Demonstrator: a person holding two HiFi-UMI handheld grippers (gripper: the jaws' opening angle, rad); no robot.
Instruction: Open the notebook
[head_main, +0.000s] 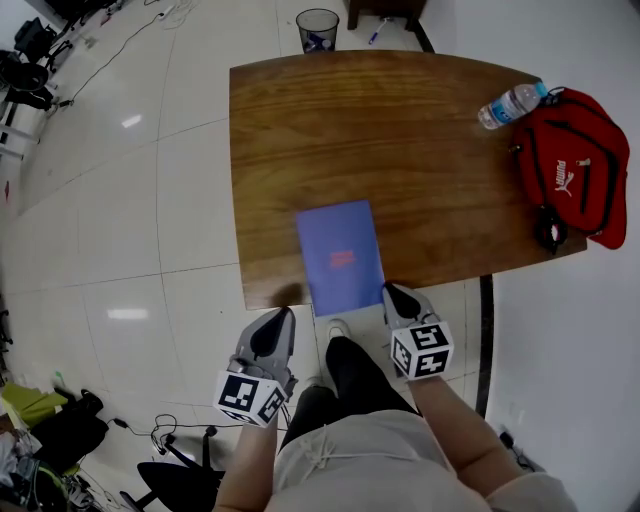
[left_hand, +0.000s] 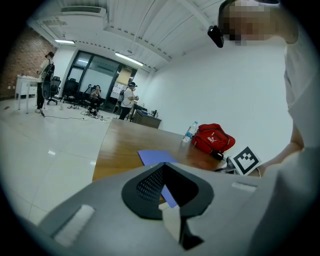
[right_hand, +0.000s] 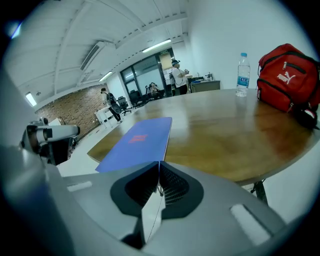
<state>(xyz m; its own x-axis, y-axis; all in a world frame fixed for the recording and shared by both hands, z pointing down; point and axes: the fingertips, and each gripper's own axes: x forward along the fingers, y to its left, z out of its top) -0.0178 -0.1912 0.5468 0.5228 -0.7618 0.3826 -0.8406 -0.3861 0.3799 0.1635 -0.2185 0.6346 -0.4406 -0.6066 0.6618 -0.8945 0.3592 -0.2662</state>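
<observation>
A closed blue notebook (head_main: 340, 256) with a small red mark on its cover lies at the near edge of the brown wooden table (head_main: 400, 140), its near end overhanging the edge. In the left gripper view the notebook (left_hand: 155, 156) shows just past the jaws, and in the right gripper view the notebook (right_hand: 140, 137) lies ahead and to the left. My left gripper (head_main: 278, 318) is held off the table, below and left of the notebook, shut and holding nothing. My right gripper (head_main: 393, 292) sits at the table edge just right of the notebook's near corner, also shut and holding nothing.
A red bag (head_main: 575, 165) and a lying water bottle (head_main: 510, 104) occupy the table's far right. A black waste bin (head_main: 317, 30) stands on the floor beyond the table. My legs are below the table's near edge. People stand far off across the room.
</observation>
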